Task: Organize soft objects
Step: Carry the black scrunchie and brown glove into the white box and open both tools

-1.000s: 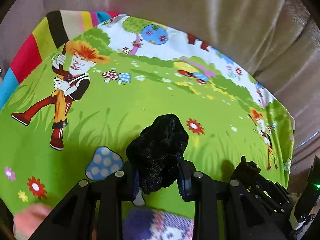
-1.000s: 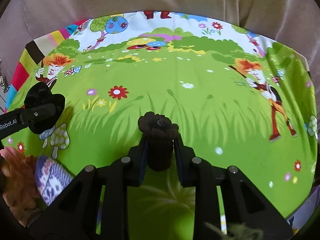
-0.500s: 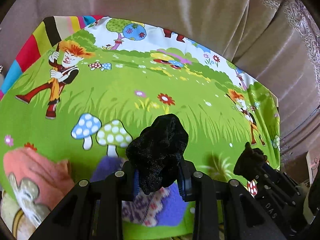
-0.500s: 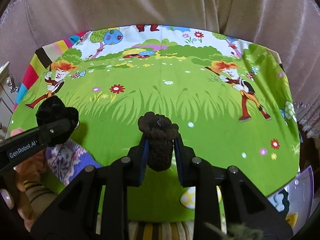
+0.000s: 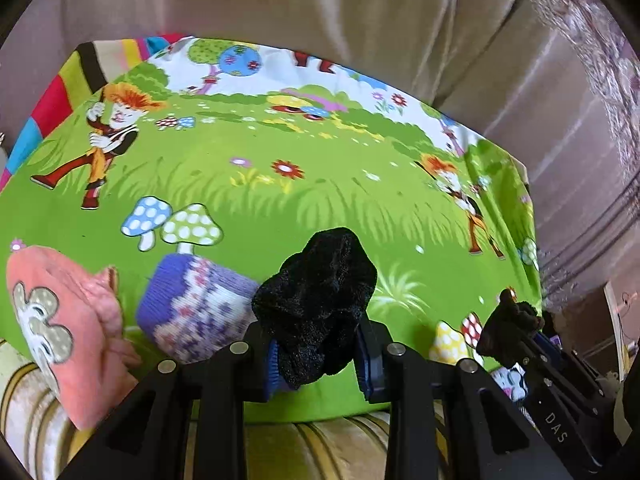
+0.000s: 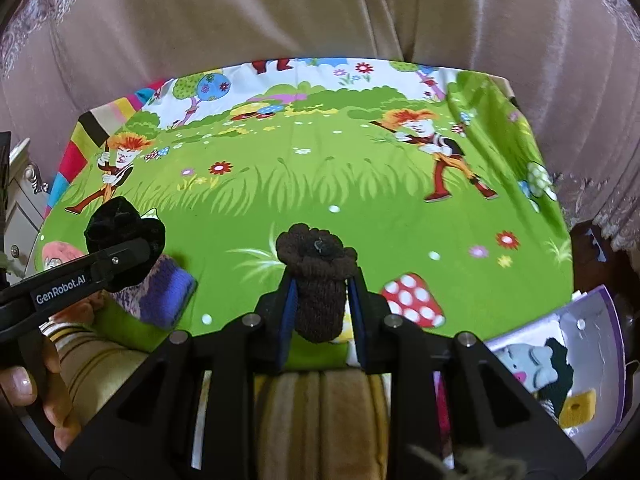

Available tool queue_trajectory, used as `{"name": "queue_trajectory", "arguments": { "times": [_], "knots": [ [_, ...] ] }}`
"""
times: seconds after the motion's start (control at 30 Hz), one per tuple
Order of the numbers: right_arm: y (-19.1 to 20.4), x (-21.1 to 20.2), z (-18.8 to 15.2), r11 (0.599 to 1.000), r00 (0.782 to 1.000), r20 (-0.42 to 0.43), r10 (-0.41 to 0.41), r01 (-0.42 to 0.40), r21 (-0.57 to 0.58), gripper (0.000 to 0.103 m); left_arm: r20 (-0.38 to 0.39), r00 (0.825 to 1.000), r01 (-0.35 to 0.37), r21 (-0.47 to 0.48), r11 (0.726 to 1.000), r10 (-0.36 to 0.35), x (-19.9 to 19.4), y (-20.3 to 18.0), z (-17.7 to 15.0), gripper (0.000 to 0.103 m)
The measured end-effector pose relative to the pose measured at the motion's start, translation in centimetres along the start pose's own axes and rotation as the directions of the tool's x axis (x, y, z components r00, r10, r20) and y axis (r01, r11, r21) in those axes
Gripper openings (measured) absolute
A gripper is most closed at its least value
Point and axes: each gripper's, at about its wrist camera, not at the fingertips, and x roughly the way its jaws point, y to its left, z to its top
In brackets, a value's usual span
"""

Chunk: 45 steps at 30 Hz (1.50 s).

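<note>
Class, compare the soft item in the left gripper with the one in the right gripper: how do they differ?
The black fuzzy sock in the left gripper is plush and bulky. The brown knitted sock in the right gripper is ribbed and slimmer. Both are dark and clamped above the cartoon cloth.

Black sock (image 5: 320,304) between clamped jaws

A bright green cartoon-printed cloth (image 6: 304,184) covers the surface, beige curtains (image 6: 280,12) hang behind it, and a striped yellowish cushion (image 6: 320,408) lies at its near edge.
</note>
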Motion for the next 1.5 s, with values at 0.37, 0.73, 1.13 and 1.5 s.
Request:
{"name": "queue_trajectory", "arguments": {
  "times": [0.37,0.73,1.13,1.5],
  "knots": [
    [-6.1,-3.4,-2.6,0.996,0.999,0.022,-0.033,0.031,0.085,0.029,-0.051,0.996,0.079,0.149,0.986,-0.072,-0.8,-7.9,-3.5,0.031],
    [-14.8,-7.1,-6.3,0.97,0.991,0.015,-0.135,0.129,0.205,0.029,-0.114,0.984,0.167,0.288,0.943,-0.139,-1.2,-15.2,-7.2,0.031],
    [-22.9,-10.3,-10.3,0.916,0.966,-0.027,-0.259,0.254,0.309,0.03,-0.2,0.95,0.307,0.446,0.84,-0.241,-2.3,-23.4,-12.7,0.031],
    [-27.8,-11.2,-14.1,0.871,0.951,-0.103,-0.291,0.308,0.383,0.067,-0.281,0.908,0.414,0.489,0.768,-0.31,-1.8,-29.0,-15.0,0.031]
  ]
}}
